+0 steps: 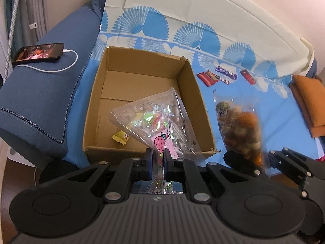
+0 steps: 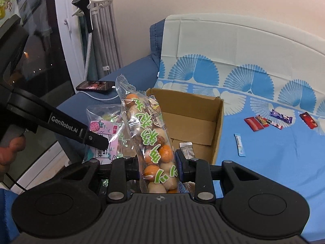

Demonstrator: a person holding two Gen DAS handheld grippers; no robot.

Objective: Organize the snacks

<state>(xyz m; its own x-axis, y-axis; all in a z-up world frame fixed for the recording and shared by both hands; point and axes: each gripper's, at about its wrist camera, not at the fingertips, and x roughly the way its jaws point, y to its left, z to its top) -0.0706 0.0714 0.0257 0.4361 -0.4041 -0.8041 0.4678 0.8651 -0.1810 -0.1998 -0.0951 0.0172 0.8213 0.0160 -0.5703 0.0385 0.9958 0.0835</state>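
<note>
Left tongs clamped on the lower edge of a clear candy bag with a pink strawberry label, held up over the near wall of the open cardboard box; right tongs clamped on a clear bag of orange and beige coated nuts with green lettering, upright, just right of the candy bag. Box sits on a blue-and-white patterned sofa cover, one small yellow wrapped snack on its floor. Beyond it, well apart, several small wrapped bars lie on the cover; a phone on a charging cable rests on the blue sofa arm.
</note>
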